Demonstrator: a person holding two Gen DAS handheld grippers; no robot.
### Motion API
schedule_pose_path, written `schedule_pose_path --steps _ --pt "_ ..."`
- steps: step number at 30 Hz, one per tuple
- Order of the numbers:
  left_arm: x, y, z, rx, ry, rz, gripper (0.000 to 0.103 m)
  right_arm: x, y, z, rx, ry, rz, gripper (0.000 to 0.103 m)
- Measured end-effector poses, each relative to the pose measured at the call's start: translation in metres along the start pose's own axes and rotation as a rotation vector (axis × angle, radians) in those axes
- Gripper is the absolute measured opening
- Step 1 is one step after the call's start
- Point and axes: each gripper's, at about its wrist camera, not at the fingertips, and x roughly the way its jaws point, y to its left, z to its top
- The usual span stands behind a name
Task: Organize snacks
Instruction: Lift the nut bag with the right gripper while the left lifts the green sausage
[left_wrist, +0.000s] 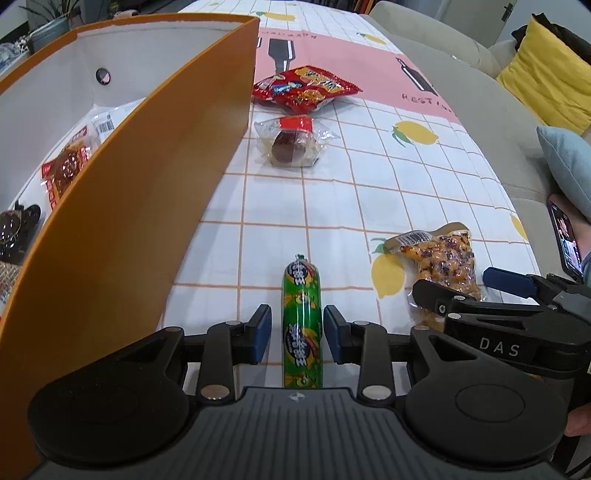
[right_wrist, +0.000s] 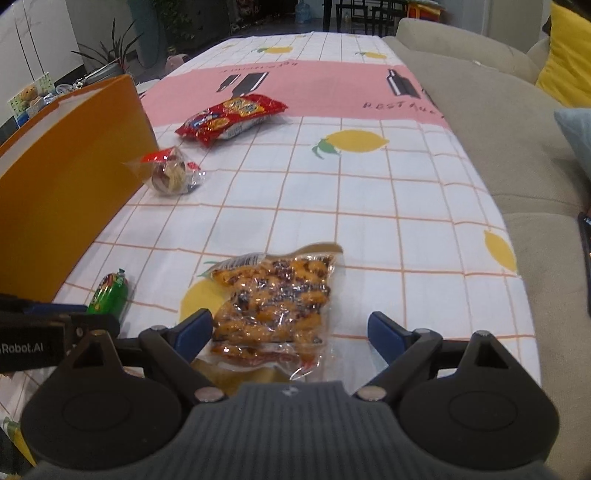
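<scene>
A green sausage stick (left_wrist: 301, 295) lies lengthwise on the lemon-print tablecloth (left_wrist: 369, 192). My left gripper (left_wrist: 297, 334) straddles it, open, with a narrow gap between each blue pad and the sausage. A clear packet of orange peanuts (right_wrist: 273, 295) lies to its right. My right gripper (right_wrist: 290, 328) stands wide open over the packet's near end, its pads clear of it. The tall orange box (left_wrist: 129, 221) on the left holds several snack packets (left_wrist: 66, 166). Farther back lie a red biscuit packet (left_wrist: 306, 88) and a clear-wrapped round brown snack (left_wrist: 291, 142).
A beige sofa (right_wrist: 498, 129) with a yellow cushion (left_wrist: 546, 81) runs along the table's right edge. A hand holds a phone (left_wrist: 565, 236) at the far right. Plants and clutter stand behind the box.
</scene>
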Motion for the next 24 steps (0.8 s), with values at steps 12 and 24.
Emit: schedule_pose_path --steps 12,24 --pt "0.000 -0.009 -0.003 0.081 0.010 0.035 0.038 0.008 0.016 0.001 -0.103 -0.016 -0.035 0.087" --pt "0.000 -0.014 -0.006 0.118 0.026 0.065 0.024 0.004 0.017 0.001 -0.144 -0.013 -0.007 0.074"
